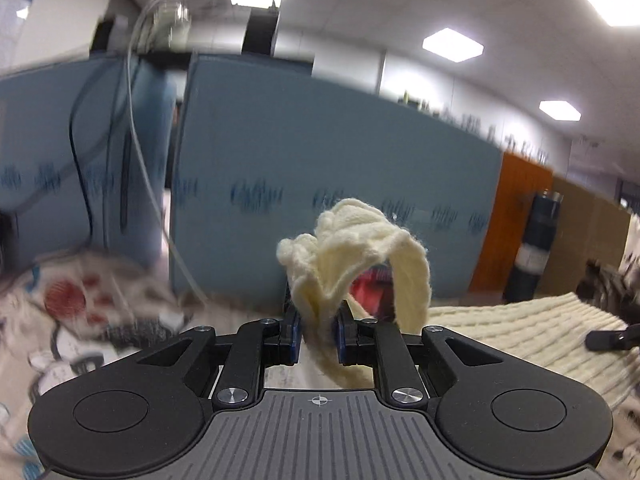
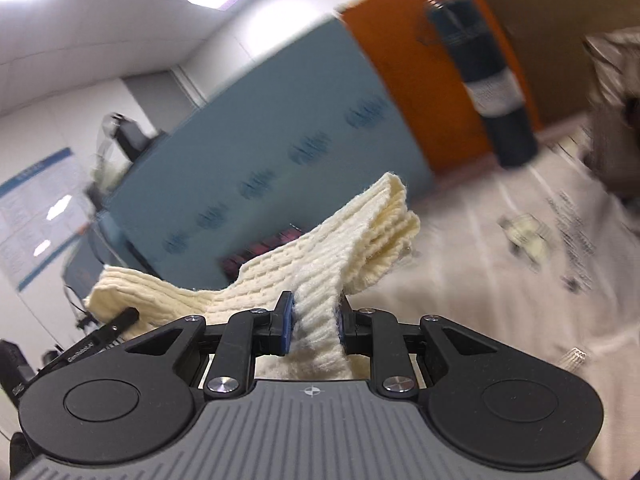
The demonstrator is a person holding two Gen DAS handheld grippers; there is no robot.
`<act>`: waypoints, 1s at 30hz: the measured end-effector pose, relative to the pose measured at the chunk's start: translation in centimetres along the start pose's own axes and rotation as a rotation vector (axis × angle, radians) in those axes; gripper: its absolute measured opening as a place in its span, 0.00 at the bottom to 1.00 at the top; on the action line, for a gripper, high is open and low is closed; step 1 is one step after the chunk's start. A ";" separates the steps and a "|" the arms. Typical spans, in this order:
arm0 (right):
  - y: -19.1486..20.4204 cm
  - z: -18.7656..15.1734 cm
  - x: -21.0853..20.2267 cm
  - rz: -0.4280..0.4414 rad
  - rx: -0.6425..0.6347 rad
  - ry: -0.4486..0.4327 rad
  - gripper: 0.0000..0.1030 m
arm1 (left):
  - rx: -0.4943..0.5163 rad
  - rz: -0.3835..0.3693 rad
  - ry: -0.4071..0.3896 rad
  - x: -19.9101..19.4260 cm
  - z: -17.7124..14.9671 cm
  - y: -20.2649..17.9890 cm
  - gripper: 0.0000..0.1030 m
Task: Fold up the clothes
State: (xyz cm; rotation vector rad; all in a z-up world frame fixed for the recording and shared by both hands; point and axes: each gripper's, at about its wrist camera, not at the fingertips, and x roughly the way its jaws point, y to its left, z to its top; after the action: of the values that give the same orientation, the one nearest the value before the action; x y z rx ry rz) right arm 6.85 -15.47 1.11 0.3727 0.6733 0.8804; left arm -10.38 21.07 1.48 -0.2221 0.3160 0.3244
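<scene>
Left wrist view: left gripper (image 1: 318, 330) fingers pinch the cream knit garment (image 1: 352, 248), bunched at 12 o'clock.
Right gripper (image 2: 316, 326): fingers clamp the knit.
Advice: keep both edges taut and level.

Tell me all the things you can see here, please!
knit garment: one, cream, pinched in both grippers, the rest spread on the table.
table: one, pale printed cover, under the garment.
printed cloth: one, white with red and grey shapes, at the left of the table.
partitions: two, blue, behind the table.
orange panel: one, right of the partitions.
bottle: one, dark with a white band, by the orange panel.
ceiling lights: several, white, overhead.
left gripper: one, black, blue pads, shut on the garment.
right gripper: one, black, blue pads, shut on the garment.
</scene>
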 end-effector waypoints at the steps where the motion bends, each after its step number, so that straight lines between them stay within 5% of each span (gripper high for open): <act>1: -0.7 -0.4 0.3 -0.012 0.004 0.023 0.18 | 0.001 0.014 0.026 0.6 -0.4 0.2 0.19; 6: -2.1 -1.5 1.4 -0.058 -0.025 0.108 0.20 | 0.028 0.097 0.111 1.6 -1.2 1.4 0.36; 11: -2.9 -1.1 1.3 -0.102 -0.075 0.134 0.43 | 0.130 0.262 0.138 1.8 -1.8 3.1 0.75; 14: -3.3 -0.3 1.0 -0.122 -0.110 0.120 0.60 | 0.178 0.262 0.148 1.3 -1.4 3.7 0.83; 20: -4.3 2.7 1.2 -0.155 -0.141 0.030 0.77 | 0.338 0.099 0.061 -2.4 0.0 2.5 0.85; 23: -4.5 3.5 2.7 -0.162 -0.147 0.014 0.78 | 0.306 0.021 -0.012 -3.4 1.2 2.1 0.85; 30: -5.1 2.6 4.3 -0.121 -0.112 0.010 0.76 | 0.282 -0.200 -0.004 1.3 3.0 -3.8 0.85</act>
State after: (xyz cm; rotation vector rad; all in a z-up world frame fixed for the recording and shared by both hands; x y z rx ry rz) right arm 13.54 -15.10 -1.54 0.2251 0.6458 0.8010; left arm -7.15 18.72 4.40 0.0253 0.3289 0.0804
